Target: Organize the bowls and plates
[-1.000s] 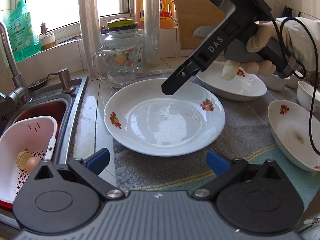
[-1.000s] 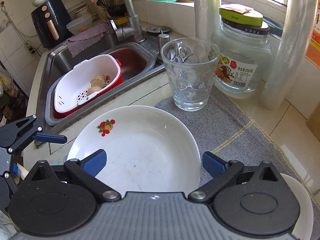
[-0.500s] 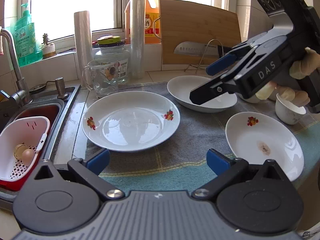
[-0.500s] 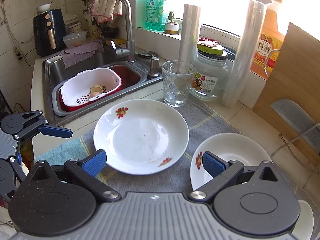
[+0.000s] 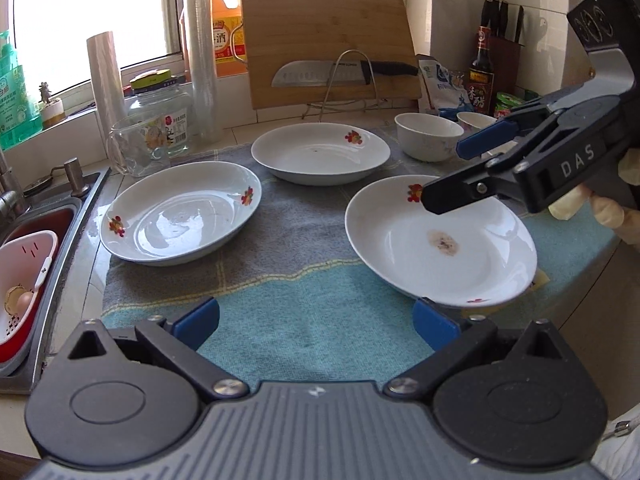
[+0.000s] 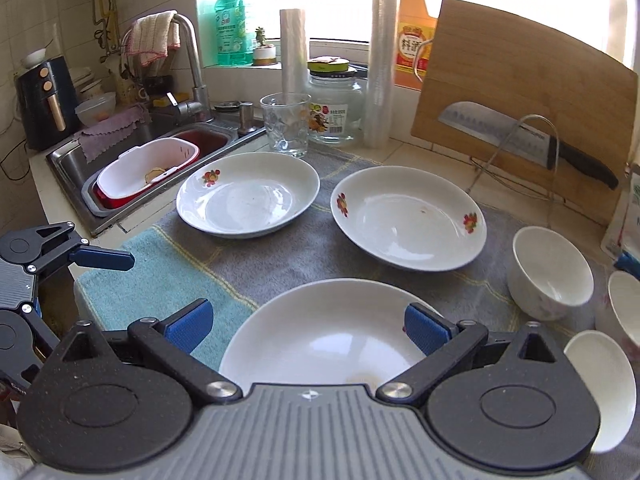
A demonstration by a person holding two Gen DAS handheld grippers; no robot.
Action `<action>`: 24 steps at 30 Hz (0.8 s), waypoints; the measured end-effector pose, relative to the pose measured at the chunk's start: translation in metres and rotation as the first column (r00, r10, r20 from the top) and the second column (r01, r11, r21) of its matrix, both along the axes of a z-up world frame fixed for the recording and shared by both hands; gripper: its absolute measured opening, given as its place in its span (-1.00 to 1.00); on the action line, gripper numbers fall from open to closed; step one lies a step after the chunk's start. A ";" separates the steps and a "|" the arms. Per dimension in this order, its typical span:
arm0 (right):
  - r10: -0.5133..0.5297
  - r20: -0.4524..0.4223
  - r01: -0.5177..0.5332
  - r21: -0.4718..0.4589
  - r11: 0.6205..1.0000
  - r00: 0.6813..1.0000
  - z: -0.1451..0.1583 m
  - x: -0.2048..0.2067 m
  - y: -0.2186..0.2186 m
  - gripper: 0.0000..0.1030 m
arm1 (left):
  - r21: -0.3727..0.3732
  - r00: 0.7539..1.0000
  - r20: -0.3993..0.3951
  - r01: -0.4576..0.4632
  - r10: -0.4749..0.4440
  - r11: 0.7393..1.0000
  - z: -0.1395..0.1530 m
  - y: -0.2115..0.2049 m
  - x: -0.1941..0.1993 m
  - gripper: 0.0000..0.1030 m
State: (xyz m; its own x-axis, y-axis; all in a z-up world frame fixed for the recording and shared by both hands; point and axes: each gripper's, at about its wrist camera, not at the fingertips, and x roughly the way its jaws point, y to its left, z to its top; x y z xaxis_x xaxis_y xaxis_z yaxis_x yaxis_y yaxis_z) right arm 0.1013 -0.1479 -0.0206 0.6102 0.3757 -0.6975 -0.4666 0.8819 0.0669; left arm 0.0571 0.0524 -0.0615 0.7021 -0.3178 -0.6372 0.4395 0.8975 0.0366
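Three white flowered plates are laid out on a grey and teal cloth (image 5: 304, 280) spread over the counter (image 5: 92, 248). The stained plate (image 5: 440, 240) is set nearest the counter's front edge on the right; the left plate (image 5: 180, 212) lies beside the sink (image 5: 52, 216), and the far plate (image 5: 320, 152) is placed behind the two, in front of the cutting board (image 5: 328, 40). None of the three touch. Two small white bowls are seen to the right of the far plate: the nearer bowl (image 5: 428, 136) and, partly hidden behind the tool, a second bowl (image 5: 476, 120).

The right hand-held gripper (image 5: 448, 176) is held over the stained plate's far rim by a gloved hand (image 5: 592, 208), its fingers pointing left and slightly downward, spread apart with nothing between them. In its own view the stained plate (image 6: 328, 328) is framed between the blue pads (image 6: 424, 328).

The left hand-held gripper (image 5: 316, 320) is held low over the teal part of the cloth, level and facing the plates, its fingers likewise released and empty. A glass mug (image 5: 136, 144) and a jar (image 5: 164, 112) are stood behind the left plate.
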 end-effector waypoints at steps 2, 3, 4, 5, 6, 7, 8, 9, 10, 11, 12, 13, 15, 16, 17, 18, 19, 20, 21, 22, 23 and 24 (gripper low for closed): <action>-0.039 -0.015 0.040 0.013 0.999 0.999 -0.003 -0.009 -0.012 1.00 | 0.017 1.000 -0.005 0.030 -0.030 0.999 -0.002 -0.008 -0.005 0.99; -0.057 -0.021 0.057 0.020 0.998 0.998 -0.005 -0.012 -0.018 1.00 | 0.023 0.999 -0.006 0.042 -0.041 0.999 -0.003 -0.010 -0.006 0.99; -0.077 -0.031 0.078 0.028 0.997 0.997 -0.007 -0.015 -0.024 1.00 | 0.028 0.998 -0.008 0.055 -0.055 0.998 -0.004 -0.012 -0.007 0.99; -0.096 -0.039 0.097 0.033 0.995 0.995 -0.009 -0.017 -0.029 1.00 | 0.032 0.998 -0.012 0.069 -0.068 0.997 -0.005 -0.015 -0.008 0.99; -0.114 -0.046 0.116 0.039 0.993 0.992 -0.011 -0.019 -0.033 1.00 | 0.038 0.996 -0.017 0.083 -0.083 0.996 -0.007 -0.019 -0.008 0.99; -0.130 -0.052 0.132 0.045 0.990 0.990 -0.012 -0.022 -0.038 1.00 | 0.042 0.996 -0.019 0.093 -0.092 0.995 -0.007 -0.021 -0.008 0.99; -0.144 -0.058 0.147 0.049 0.988 0.988 -0.014 -0.024 -0.043 1.00 | 0.046 0.994 -0.021 0.111 -0.110 0.993 -0.008 -0.024 -0.008 0.99; -0.157 -0.061 0.160 0.049 0.986 0.986 -0.015 -0.025 -0.046 1.00 | 0.053 0.992 -0.023 0.127 -0.126 0.991 -0.009 -0.027 -0.008 0.99; -0.170 -0.060 0.173 0.050 0.984 0.984 -0.017 -0.028 -0.049 1.00 | 0.059 0.990 -0.023 0.137 -0.136 0.989 -0.010 -0.029 -0.008 0.99; -0.177 -0.061 0.180 0.052 0.982 0.982 -0.018 -0.030 -0.052 1.00 | 0.066 0.988 -0.025 0.151 -0.149 0.986 -0.010 -0.032 -0.008 0.99; -0.180 -0.063 0.184 0.056 0.981 0.982 -0.019 -0.032 -0.055 1.00 | 0.068 0.987 -0.026 0.163 -0.161 0.984 -0.010 -0.034 -0.007 0.99; -0.180 -0.068 0.184 0.058 0.981 0.981 -0.020 -0.034 -0.058 1.00 | 0.069 0.985 -0.024 0.171 -0.170 0.983 -0.009 -0.034 -0.007 0.99; -0.169 -0.063 0.173 0.066 0.983 0.984 -0.024 -0.043 -0.065 1.00 | 0.076 0.983 -0.024 0.182 -0.181 0.980 -0.006 -0.035 -0.004 0.99; -0.153 -0.063 0.157 0.069 0.985 0.986 -0.026 -0.046 -0.067 1.00 | 0.078 0.983 -0.026 0.183 -0.181 0.980 -0.004 -0.035 -0.001 0.99; -0.131 -0.061 0.135 0.065 0.989 0.989 -0.030 -0.051 -0.069 1.00 | 0.072 0.983 -0.025 0.182 -0.181 0.981 -0.001 -0.034 0.001 0.99; -0.124 -0.059 0.127 0.053 0.991 0.991 -0.033 -0.054 -0.070 1.00 | 0.067 0.983 -0.025 0.183 -0.181 0.981 0.001 -0.033 0.004 0.99; -0.114 -0.060 0.116 0.032 0.993 0.992 -0.038 -0.058 -0.070 1.00 | 0.065 0.983 -0.027 0.182 -0.181 0.981 0.004 -0.033 0.007 0.99; -0.106 -0.064 0.108 0.016 0.994 0.992 -0.043 -0.060 -0.071 1.00 | 0.066 0.983 -0.028 0.181 -0.180 0.981 0.006 -0.034 0.011 0.99; -0.108 -0.067 0.109 0.006 0.994 0.992 -0.048 -0.061 -0.071 1.00 | 0.065 0.983 -0.027 0.183 -0.181 0.981 0.008 -0.034 0.015 0.99; -0.113 -0.073 0.113 -0.004 0.994 0.991 -0.055 -0.062 -0.071 1.00 | 0.065 0.982 -0.027 0.186 -0.185 0.980 0.010 -0.036 0.020 0.99; -0.114 -0.079 0.114 -0.010 0.993 0.990 -0.061 -0.062 -0.070 1.00 | 0.063 0.982 -0.027 0.190 -0.188 0.980 0.011 -0.037 0.025 0.99; -0.115 -0.077 0.114 -0.020 0.993 0.990 -0.066 -0.062 -0.069 1.00 | 0.062 0.981 -0.031 0.193 -0.191 0.979 0.012 -0.039 0.028 0.99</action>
